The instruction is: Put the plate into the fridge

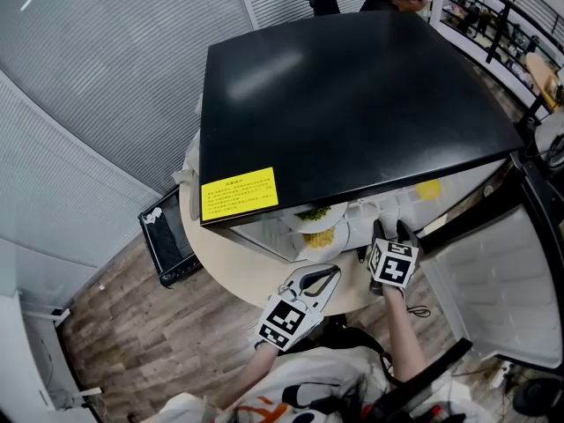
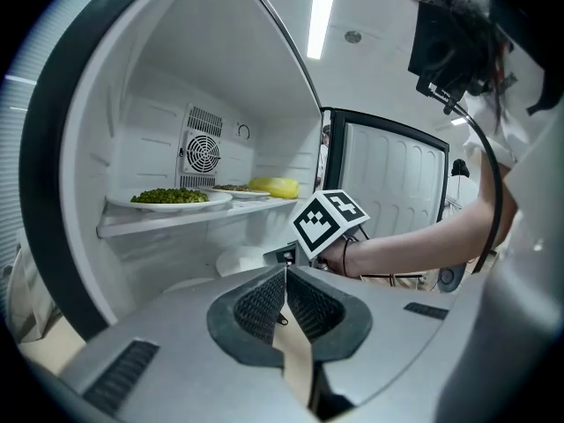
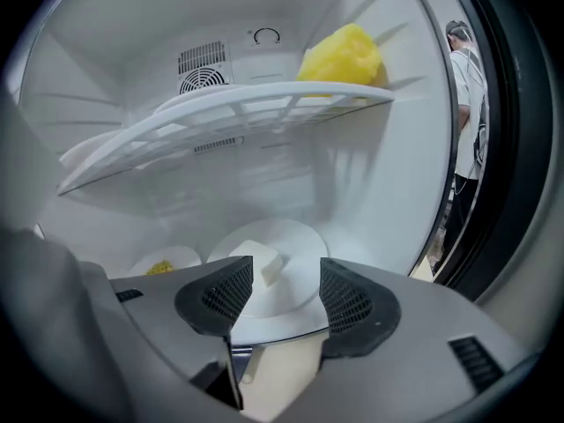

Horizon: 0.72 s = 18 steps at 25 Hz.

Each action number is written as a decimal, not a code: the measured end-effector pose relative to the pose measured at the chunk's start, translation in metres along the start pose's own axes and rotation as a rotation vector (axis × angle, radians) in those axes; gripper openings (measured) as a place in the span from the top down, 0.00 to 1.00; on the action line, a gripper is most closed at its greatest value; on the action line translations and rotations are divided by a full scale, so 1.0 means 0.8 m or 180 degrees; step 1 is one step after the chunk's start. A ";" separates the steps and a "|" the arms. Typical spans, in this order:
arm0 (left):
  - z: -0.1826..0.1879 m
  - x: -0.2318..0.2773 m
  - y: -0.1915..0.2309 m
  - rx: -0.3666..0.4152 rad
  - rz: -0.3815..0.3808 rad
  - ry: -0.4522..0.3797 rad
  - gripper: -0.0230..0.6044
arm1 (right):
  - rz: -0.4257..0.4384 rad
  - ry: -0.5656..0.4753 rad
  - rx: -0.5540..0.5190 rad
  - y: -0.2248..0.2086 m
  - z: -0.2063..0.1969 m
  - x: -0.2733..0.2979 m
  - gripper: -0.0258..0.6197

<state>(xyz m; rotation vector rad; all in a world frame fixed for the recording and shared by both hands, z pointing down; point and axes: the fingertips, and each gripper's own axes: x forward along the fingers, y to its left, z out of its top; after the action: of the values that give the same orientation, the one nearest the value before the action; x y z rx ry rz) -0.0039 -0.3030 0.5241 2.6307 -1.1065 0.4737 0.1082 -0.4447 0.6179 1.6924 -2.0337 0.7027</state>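
Reaching into the open fridge, the right hand-held gripper stands with its jaws wide apart and nothing clamped between them. The plate sits on the fridge floor below the shelf, its near rim lying between the open jaws with neither pad pressing on it. A white block rests on the plate. To the plate's left is a small dish with yellow food, and a yellow lump sits on the shelf above. The left hand-held gripper is outside the fridge, jaws together and empty. Its view takes in a dish of greens on the shelf and the right gripper's marker cube just beyond its tips. From the head view, both hand-held grippers are at the fridge's front, the left beside the right. The black-topped fridge stands on a round desk, its door swung open to the right and a yellow label on its top.
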 end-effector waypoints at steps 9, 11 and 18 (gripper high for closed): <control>-0.002 -0.009 0.004 -0.0009 0.0013 -0.0020 0.94 | 0.0254 -0.0086 0.0285 0.018 0.003 -0.032 0.61; -0.001 -0.011 0.002 -0.0006 0.0000 -0.0033 0.94 | 0.0318 -0.0097 0.0330 0.024 0.004 -0.041 0.61; -0.002 -0.025 -0.010 0.0023 -0.0064 -0.0067 0.94 | 0.0552 -0.0128 0.0623 0.045 0.003 -0.083 0.66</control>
<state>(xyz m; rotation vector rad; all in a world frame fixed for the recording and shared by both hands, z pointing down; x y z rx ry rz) -0.0120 -0.2841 0.5173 2.6564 -1.0854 0.4475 0.0852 -0.3891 0.5716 1.6583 -2.2223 0.9603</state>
